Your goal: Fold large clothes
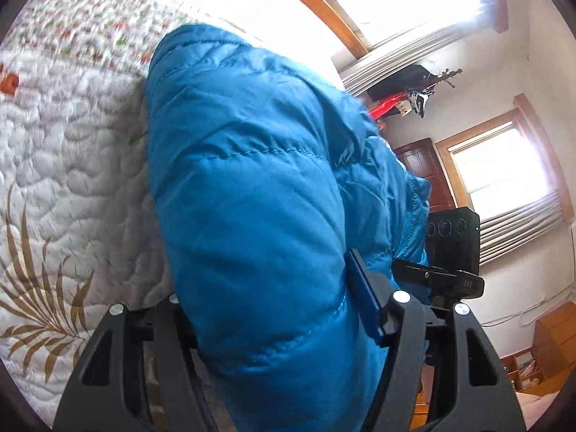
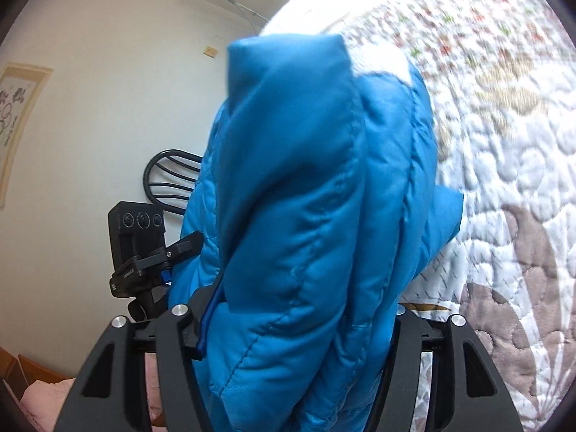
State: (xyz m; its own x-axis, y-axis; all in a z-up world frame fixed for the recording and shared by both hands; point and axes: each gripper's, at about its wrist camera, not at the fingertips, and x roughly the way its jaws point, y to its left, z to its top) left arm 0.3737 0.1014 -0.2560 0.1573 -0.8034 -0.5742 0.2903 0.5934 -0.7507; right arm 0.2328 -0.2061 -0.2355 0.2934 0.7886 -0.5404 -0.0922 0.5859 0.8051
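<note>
Blue puffer jacket (image 1: 252, 198) fabric is bunched between the jaws of the left hand-held gripper (image 1: 273, 320), which is clamped on it. Another bunch of the jacket is clamped in the right hand-held gripper (image 2: 298, 327). The jacket is held up above the quilted bed (image 1: 72, 151).

A white quilt (image 1: 72, 165) with stitched swirls, tan palm leaves and a blurred band of small red and green flowers covered the bed. Behind it stood two bright windows (image 1: 504, 176) with wooden frames and half-raised blinds, and a dark wooden door (image 1: 428, 172) between them. Something red and black (image 1: 403, 100) hung high on the wall — possibly clothes on a rack. In the right wrist view, a framed flower picture (image 2: 18, 115) hung on the plain wall, near a black chair back (image 2: 169, 180).
</note>
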